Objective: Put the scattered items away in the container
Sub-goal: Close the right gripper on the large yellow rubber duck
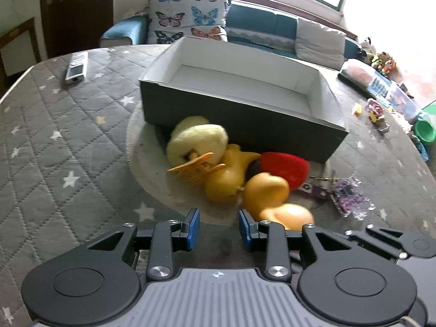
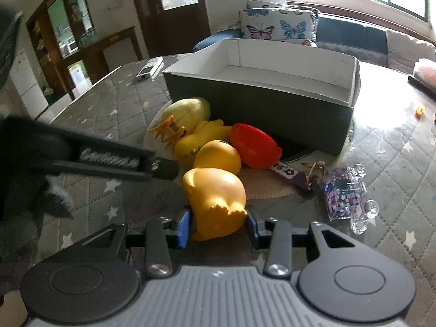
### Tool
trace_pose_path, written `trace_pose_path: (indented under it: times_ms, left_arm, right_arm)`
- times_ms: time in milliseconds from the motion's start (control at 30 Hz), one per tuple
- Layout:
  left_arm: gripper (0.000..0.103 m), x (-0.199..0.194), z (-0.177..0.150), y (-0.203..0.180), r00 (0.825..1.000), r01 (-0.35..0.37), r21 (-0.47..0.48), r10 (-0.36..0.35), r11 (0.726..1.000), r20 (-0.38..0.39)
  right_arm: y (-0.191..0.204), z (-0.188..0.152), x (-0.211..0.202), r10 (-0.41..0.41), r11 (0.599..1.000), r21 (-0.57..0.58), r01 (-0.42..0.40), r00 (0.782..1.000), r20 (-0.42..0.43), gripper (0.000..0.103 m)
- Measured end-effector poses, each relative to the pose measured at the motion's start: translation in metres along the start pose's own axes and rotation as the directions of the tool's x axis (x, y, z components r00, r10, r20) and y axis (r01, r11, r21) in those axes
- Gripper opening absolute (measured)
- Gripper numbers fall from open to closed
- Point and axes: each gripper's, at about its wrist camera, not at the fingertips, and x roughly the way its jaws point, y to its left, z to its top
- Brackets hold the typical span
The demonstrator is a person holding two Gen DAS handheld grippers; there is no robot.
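Grey star-quilted bench (image 1: 68,141) carries toys beside an open dark cardboard box (image 1: 239,114).
Right gripper (image 2: 218,224) jaws flank the glossy yellow rubber duck (image 2: 215,199); left gripper (image 1: 218,227) jaws gape, empty.

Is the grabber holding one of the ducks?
The right gripper has its fingers on either side of a yellow duck's bottom end; whether it's squeezing yet is unclear. The left gripper holds nothing.

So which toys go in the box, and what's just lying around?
For the box: yellow duck, second duck, red toy, orange hair claw, fluffy yellow toy, glitter keychain.
Just lying about: remote control, butterfly cushion.
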Motion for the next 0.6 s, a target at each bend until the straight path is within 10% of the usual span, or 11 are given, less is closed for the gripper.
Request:
trace_pose_path:
  times_ms: [333,600]
  left_arm:
    - [0.035,0.003,0.012,-0.004,0.999,0.041,-0.022,-0.042,0.999,-0.018]
    - [0.035,0.004,0.025,-0.013,0.995,0.100,-0.023,-0.100,0.995,-0.023]
  right_arm:
    - [0.001,0.001,-0.005,-0.013,1.000,0.011,0.013,0.999,0.036,0.054]
    - [-0.004,0.004,0.002,0.018,0.998,0.052,-0.020,0.999,0.040,0.045]
